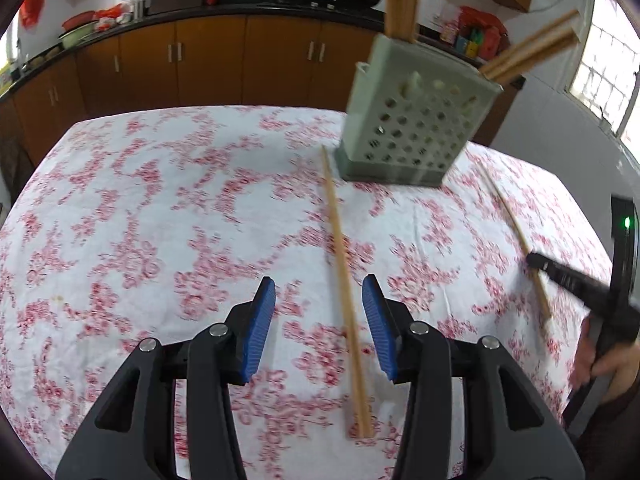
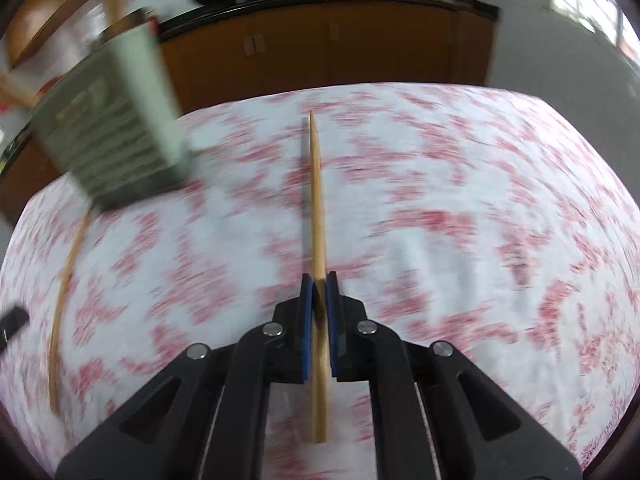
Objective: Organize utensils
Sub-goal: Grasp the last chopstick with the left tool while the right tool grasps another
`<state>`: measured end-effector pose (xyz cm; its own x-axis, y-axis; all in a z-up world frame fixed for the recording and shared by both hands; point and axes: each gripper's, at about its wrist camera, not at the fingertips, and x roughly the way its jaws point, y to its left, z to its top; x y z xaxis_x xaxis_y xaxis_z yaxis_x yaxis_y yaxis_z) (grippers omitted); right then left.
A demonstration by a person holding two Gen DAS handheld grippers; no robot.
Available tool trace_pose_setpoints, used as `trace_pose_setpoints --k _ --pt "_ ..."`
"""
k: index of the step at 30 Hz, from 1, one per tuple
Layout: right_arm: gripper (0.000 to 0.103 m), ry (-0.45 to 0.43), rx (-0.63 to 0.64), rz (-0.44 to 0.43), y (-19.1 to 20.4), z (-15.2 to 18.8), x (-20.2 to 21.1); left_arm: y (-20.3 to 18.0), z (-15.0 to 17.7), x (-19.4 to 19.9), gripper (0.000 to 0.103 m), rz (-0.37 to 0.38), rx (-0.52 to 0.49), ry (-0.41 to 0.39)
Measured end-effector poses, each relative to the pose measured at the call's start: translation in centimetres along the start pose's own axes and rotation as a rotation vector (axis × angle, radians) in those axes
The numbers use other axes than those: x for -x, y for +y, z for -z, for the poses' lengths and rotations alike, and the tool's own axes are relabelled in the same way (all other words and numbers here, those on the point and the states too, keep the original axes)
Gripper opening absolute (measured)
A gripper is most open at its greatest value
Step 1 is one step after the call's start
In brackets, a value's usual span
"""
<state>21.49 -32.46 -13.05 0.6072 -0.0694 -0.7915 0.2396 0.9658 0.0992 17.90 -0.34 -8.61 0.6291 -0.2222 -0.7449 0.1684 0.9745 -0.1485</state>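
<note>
Nearest me, my left hand-held gripper (image 1: 319, 300) has its blue pads apart, w/ a loose chopstick (image 1: 344, 280) lying on the floral tabletop (image 1: 160, 208) between them, closer to the right pad and not touched yet. My right hand-held gripper (image 2: 319, 286) is clamped on a second chopstick (image 2: 316, 200), pinched near its thick end, tip pointing away over the cloth. Risks as I see them: the left chopstick sits off-centre, so closing could knock it sideways or roll it instead of pinching it; the right one is held by one end, so it could pivot or slip if I swing fast, and the right view is blurred. Further back, the green perforated utensil holder (image 1: 412, 128) stands upright on the tabletop, several chopsticks already in it, some leaning out right; bumping it could tip it.
</note>
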Motion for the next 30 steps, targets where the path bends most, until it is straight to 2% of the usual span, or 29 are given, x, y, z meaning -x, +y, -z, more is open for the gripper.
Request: trace_pose_setpoints --k 3,8,10,12,14,20,23,30 --pt "0.008 0.005 -0.039 -0.005 -2.0 -0.3 -0.1 -0.9 0.4 -0.6 0.046 -0.008 -0.026 0.014" --pt "0.008 -0.008 -0.021 -0.006 -2.3 0.2 0.0 -1.9 0.8 -2.1 0.046 -0.068 -0.060 0.046" --pt "0.008 -0.007 -0.017 -0.016 -2.2 0.3 -0.1 -2.2 1.0 -2.6 0.037 -0.093 -0.072 0.053" --pt "0.008 -0.004 -0.010 -0.030 -1.8 0.4 0.0 -2.4 1.1 -2.7 0.021 -0.129 -0.091 0.043" --pt "0.008 -0.003 0.005 -0.047 -1.0 0.2 -0.2 -2.0 0.8 -2.9 0.010 -0.154 -0.083 0.041" --pt "0.008 -0.005 0.068 -0.091 0.9 0.0 -0.5 2.4 -1.3 -3.4 0.009 -0.223 0.043 0.033" --pt "0.008 -0.009 0.096 -0.093 1.9 -0.3 -0.7 4.3 -2.1 -3.8 0.009 -0.230 0.091 0.029" --pt "0.008 -0.033 0.120 -0.071 2.8 -1.0 -1.7 5.7 -3.1 -4.6 0.010 -0.235 0.080 0.001"
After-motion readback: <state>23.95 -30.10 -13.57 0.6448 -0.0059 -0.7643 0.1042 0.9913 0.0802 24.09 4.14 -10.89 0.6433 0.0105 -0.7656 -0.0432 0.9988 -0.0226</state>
